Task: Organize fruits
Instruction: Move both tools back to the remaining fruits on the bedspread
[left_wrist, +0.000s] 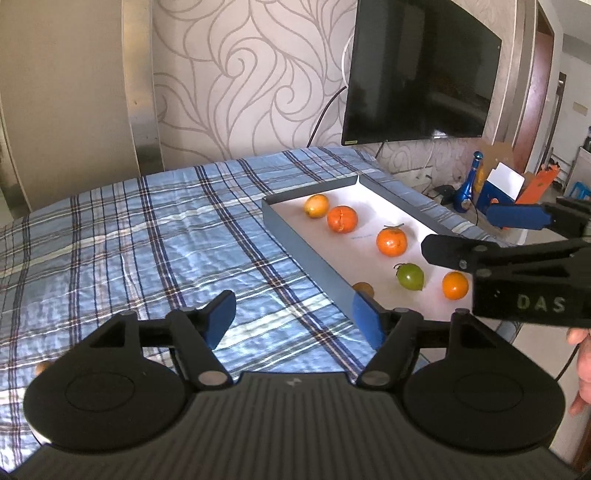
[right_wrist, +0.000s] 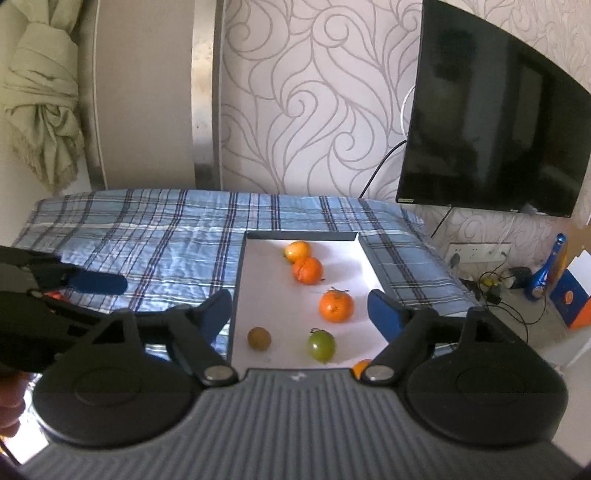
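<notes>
1. Six fruits lie in the shallow tray (right_wrist: 364, 245), which sits on the right part of the plaid-covered surface (right_wrist: 166, 229): a yellow-orange fruit (right_wrist: 296, 250) at the far end touching a split orange (right_wrist: 307, 270), a stemmed orange (right_wrist: 336, 305) mid-tray, a green fruit (right_wrist: 321, 345) and a small brown fruit (right_wrist: 259, 338) nearer you, and an orange (left_wrist: 455, 285) at the near edge that the right wrist view mostly hides.

2. Your right claw (right_wrist: 303, 314) stands wide open over the near half of the tray with nothing between its pads; the fruits below it lie free on the white floor.

3. Your left claw (left_wrist: 295, 317) is also open and empty, hovering over the cloth just left of the tray wall.

4. One more small round thing (left_wrist: 42, 367) shows at the near left edge of the cloth in the left wrist view, half hidden by the claw body; you can't tell what it is from here.

5. My reading: you are between placements, with nothing in hand. Nearly all the fruit looks gathered.

6. Next, check that hidden thing on the left. If it is fruit, bring the left claw back and down over it, close gently around its widest part, then lift it clear of the tray wall before setting it on a bare patch.
</notes>
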